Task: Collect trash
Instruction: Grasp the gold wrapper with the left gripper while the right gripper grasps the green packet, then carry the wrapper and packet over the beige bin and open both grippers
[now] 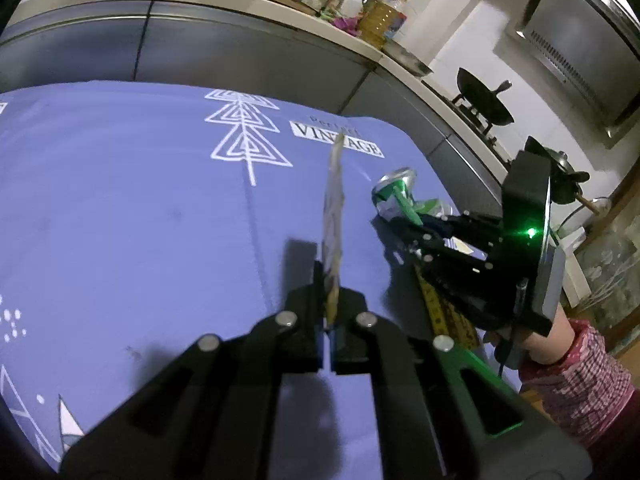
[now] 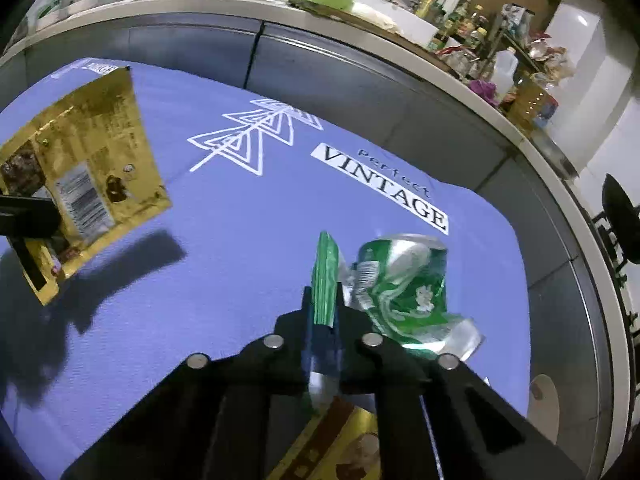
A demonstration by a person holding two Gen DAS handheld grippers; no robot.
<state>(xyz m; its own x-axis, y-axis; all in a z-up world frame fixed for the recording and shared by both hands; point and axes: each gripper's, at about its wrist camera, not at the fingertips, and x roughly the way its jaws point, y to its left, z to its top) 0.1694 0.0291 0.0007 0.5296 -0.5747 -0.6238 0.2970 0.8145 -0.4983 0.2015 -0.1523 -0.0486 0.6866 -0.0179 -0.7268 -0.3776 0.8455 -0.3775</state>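
The left gripper (image 1: 331, 312) is closed on a flat golden foil wrapper (image 2: 80, 168); the right gripper (image 2: 325, 312) pinches a crushed green can (image 2: 400, 280). Lift both slowly.

The purple tablecloth (image 2: 240, 240) carries a white label (image 2: 380, 188) at about one o'clock from centre, reading "perfect VINTAGE". Print on the gold wrapper (image 2: 92, 168), at nine o'clock, is too small to read.

A purple-blue cloth (image 2: 248, 248) printed with white triangle patterns and the words "perfect VINTAGE" covers the counter (image 2: 538, 364), and on it lie a crushed green and silver can (image 2: 404, 284) near the right edge and a gold packet (image 2: 340, 444) at the near edge.
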